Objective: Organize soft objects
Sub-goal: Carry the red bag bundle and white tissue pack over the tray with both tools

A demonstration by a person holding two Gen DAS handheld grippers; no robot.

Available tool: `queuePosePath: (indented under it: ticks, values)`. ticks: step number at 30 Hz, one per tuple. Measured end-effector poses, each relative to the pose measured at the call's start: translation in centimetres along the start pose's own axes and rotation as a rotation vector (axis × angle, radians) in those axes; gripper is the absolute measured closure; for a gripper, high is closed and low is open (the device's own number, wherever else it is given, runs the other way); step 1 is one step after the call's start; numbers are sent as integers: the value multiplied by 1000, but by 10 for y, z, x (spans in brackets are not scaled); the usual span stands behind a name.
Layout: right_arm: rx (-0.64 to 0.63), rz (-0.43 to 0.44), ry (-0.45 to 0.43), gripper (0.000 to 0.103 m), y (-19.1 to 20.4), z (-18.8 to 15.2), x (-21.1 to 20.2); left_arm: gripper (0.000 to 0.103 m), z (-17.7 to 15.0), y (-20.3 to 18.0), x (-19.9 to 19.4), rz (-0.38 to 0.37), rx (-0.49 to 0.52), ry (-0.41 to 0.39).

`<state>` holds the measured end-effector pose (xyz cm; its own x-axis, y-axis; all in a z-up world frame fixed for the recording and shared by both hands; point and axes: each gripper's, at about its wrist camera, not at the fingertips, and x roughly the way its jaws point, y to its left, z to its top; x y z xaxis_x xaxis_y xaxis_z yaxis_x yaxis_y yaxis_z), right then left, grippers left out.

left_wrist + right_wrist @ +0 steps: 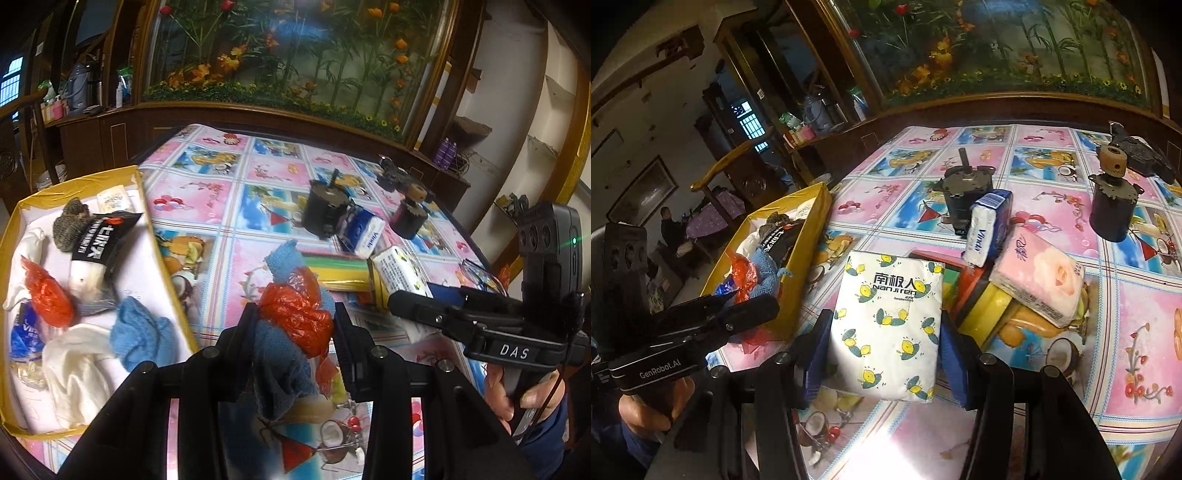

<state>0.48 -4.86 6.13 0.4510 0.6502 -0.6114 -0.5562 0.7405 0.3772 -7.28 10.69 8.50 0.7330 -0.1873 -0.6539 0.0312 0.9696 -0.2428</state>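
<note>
Landmark: the yellow box [168, 266], already half stuffed with soft things, so everything's placed off that.
Left gripper [295, 332]: jaws narrowed and clamped on a bundle of blue cloth [273, 354] and red plastic bag [299, 314]; the bundle is held up off the surface, just right of the box's near corner.
Right gripper [884, 332]: jaws set wider, gripped on the lemon-print tissue pack [890, 325], carried further right of the box.
Step in hand: looks like the carry stage, both loads lifted and headed boxward, nothing dropped in yet.
Left out: the Vinda tissue pack [982, 229] and pink tissue pack [1039, 284] are well right of the box, beside the black motors [960, 199].
Next move: the bundle probably needs to be brought over the box wall before the jaws are opened; the loose cloth tail could get snagged on the rim.
</note>
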Motion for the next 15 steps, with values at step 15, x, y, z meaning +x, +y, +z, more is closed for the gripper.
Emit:
queuePosePath:
  ticks: [15]
  values:
    - [-86,64,61,44,89,14,40,65,12,112,-50,93,-185,-122]
